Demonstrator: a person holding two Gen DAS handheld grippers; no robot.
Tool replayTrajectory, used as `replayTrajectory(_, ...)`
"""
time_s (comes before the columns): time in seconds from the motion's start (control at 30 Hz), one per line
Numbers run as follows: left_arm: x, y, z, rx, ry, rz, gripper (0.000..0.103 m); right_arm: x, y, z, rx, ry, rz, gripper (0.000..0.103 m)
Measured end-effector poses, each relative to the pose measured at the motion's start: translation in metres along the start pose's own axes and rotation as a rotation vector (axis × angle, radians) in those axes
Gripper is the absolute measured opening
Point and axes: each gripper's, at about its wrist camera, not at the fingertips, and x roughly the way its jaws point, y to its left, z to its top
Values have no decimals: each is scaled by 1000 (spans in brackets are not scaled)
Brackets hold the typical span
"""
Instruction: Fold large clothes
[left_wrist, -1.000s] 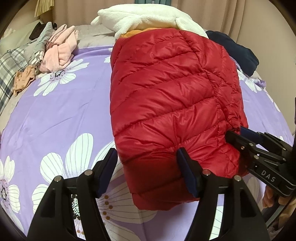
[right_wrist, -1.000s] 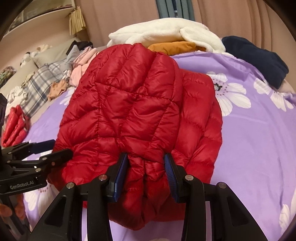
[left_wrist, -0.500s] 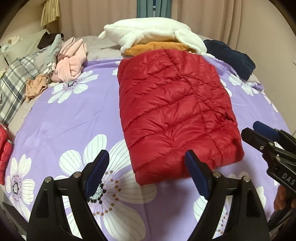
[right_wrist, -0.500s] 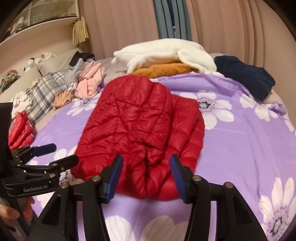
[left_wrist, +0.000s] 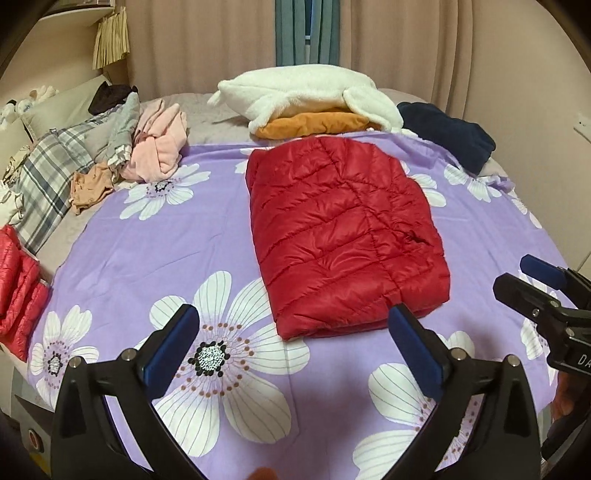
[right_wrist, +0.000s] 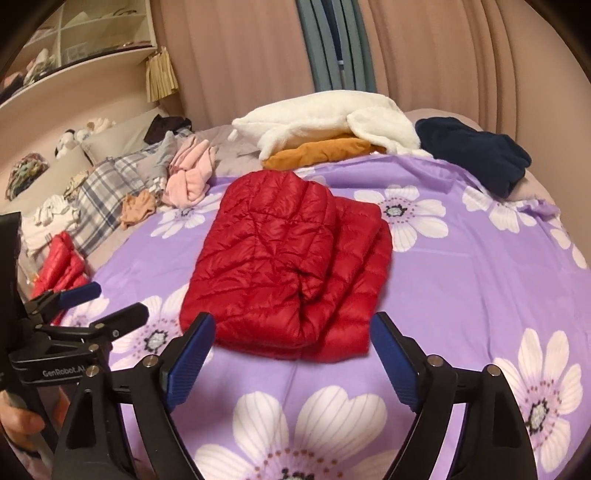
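Note:
A red quilted down jacket lies folded into a rectangle on the purple flowered bedsheet; the right wrist view shows the jacket with its layers stacked. My left gripper hangs above the sheet just short of the jacket's near edge, its jaws opening wide with nothing between them. My right gripper is likewise back from the jacket's near edge, jaws opening and empty. Each gripper appears at the side of the other's view: right gripper, left gripper.
At the bed's far end lie a white fleece over an orange garment, and a navy garment. Pink and plaid clothes pile at the left, with another red jacket at the left edge. Curtains hang behind.
Both grippers let go of the red jacket's near edge, opened wider and drew back and up. The jacket now lies flat and looks smaller in both views.

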Motion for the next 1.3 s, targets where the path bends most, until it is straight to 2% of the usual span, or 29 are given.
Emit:
replayTrajectory(0.1, -10, 1, 0, -25, 4, -26, 103, -8, 2, 1, 5, -3, -5, 92)
replayTrajectory(0.2, -17, 2, 1, -40, 12, -7, 103, -16, 7, 2, 2, -8, 1, 102)
replayTrajectory(0.8, -57, 3, 8, -48, -1, 3, 103, -44, 30, 13, -27, -82, -10, 102)
replayTrajectory(1.3, -49, 1, 4, -37, 27, 49, 103, -30, 27, 8, -6, -20, -4, 102)
